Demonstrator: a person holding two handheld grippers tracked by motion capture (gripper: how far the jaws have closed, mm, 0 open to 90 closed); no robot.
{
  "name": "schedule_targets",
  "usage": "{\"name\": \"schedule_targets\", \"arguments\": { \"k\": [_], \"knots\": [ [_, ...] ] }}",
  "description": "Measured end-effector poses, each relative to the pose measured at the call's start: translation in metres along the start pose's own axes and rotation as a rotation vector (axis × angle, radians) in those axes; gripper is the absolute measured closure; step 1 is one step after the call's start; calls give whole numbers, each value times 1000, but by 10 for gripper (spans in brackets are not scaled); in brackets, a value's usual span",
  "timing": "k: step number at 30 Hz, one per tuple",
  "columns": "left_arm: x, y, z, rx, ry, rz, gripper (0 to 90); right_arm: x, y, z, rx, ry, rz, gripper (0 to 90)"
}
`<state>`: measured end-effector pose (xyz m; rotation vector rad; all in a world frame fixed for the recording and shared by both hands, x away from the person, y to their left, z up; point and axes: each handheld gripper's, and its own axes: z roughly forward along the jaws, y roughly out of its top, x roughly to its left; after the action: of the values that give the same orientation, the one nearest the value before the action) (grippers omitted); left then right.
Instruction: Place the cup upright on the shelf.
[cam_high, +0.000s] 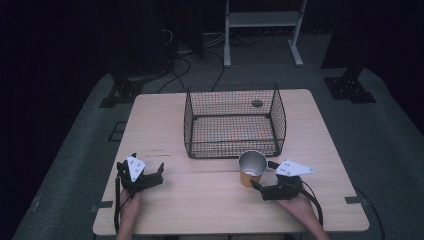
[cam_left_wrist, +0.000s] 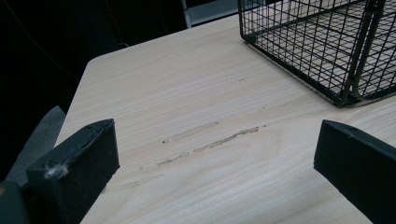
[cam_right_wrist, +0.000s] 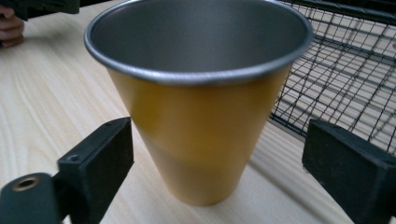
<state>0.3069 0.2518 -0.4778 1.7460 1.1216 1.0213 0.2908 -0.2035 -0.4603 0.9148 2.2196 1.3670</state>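
Note:
A yellow metal cup (cam_high: 250, 170) with a silver inside stands upright on the wooden table (cam_high: 200, 200), just in front of the black wire basket (cam_high: 232, 149). My right gripper (cam_high: 263, 175) is open, with its jaws on either side of the cup (cam_right_wrist: 201, 126); the left jaw is close to the cup's wall and the right jaw stands apart from it. My left gripper (cam_high: 156, 176) rests open at the table's front left, over bare wood (cam_left_wrist: 215, 154) with nothing between its jaws.
The wire basket (cam_left_wrist: 327, 46) is empty and takes up the middle back of the table; its mesh (cam_right_wrist: 345, 70) runs right behind the cup. A hand (cam_right_wrist: 10, 28) shows at the far left. Stands and cables sit on the dark floor beyond.

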Motion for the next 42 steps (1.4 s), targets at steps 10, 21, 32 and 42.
{"name": "schedule_targets", "arguments": {
  "k": [10,21,32,42],
  "knots": [
    [0,0,0,-1,-1,-1,0,3,7,18,-16,14,14,59],
    [0,0,0,-1,-2,2,0,8,11,33,-41,28,27,60],
    [0,0,0,-2,-5,2,0,9,15,34,-40,28,12,149],
    [0,0,0,0,-3,2,0,5,33,14,-45,65,14,150]
  ]
}}
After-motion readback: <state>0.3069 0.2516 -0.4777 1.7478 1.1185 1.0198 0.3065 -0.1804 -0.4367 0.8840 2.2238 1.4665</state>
